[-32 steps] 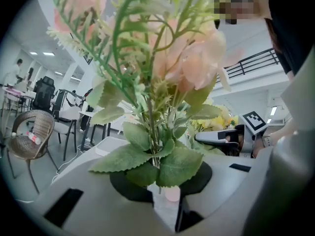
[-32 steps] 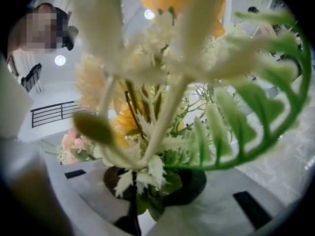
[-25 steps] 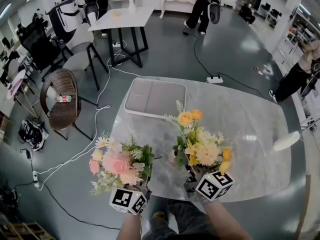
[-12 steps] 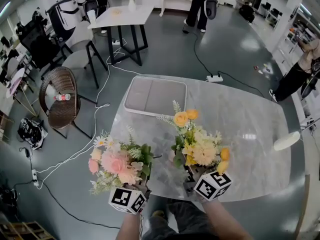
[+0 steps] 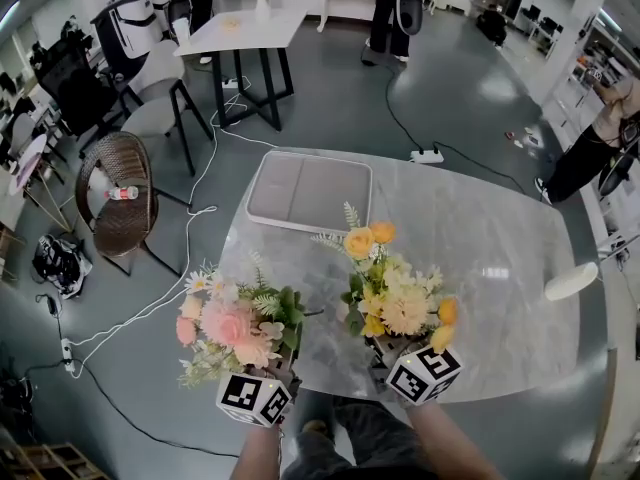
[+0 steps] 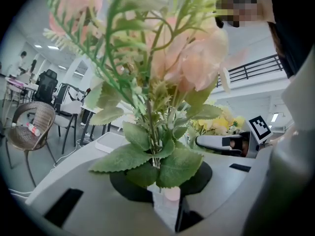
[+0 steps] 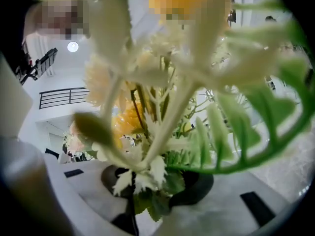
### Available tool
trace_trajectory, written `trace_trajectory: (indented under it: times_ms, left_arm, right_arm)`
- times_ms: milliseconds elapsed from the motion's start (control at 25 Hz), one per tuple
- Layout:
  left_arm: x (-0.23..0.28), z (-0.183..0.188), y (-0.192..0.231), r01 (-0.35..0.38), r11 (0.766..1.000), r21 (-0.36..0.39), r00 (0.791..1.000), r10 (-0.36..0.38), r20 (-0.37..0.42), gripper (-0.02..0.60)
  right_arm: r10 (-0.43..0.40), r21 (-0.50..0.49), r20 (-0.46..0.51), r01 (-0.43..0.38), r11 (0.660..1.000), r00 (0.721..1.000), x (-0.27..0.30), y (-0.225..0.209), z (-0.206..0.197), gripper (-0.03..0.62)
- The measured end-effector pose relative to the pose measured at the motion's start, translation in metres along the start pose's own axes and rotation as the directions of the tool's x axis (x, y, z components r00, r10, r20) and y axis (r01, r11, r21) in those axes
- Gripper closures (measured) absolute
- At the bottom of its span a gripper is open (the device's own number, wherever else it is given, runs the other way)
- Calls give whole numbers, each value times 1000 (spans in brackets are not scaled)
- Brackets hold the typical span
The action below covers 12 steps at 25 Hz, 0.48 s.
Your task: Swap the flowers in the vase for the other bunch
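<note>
My left gripper (image 5: 283, 368) is shut on the stems of a pink and white bunch (image 5: 235, 328), held upright off the table's near left corner. In the left gripper view the pink bunch (image 6: 162, 68) rises from between the jaws (image 6: 167, 205). My right gripper (image 5: 385, 353) holds a yellow and cream bunch (image 5: 395, 293) upright over the near table edge. Its jaws have just been opening, with the stems still between them (image 7: 142, 210). Leaves of the yellow bunch (image 7: 147, 97) hide the pads. I see no vase in any view.
A grey marble table (image 5: 500, 258) carries a flat white tray (image 5: 308, 193) at its far left. A white rounded object (image 5: 572, 281) sits past its right edge. A wicker chair (image 5: 118, 208) and floor cables lie left. People stand far behind.
The right gripper has rolled a little and the yellow bunch has swung slightly left with it. The left gripper and the pink bunch have kept still.
</note>
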<state>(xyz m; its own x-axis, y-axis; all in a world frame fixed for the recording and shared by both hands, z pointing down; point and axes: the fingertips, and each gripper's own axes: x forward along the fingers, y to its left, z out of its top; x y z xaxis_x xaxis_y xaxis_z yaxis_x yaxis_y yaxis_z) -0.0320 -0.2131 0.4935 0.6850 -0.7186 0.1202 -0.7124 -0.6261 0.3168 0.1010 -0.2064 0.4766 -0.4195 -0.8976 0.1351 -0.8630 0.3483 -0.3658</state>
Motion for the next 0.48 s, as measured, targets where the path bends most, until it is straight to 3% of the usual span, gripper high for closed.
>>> trace_trajectory:
  times_ms: [480]
  left_arm:
    - [-1, 1, 1, 5, 1000, -7, 1000, -5, 6, 494]
  right_arm:
    - [36, -107, -36, -40, 993, 999, 0, 14, 2, 364]
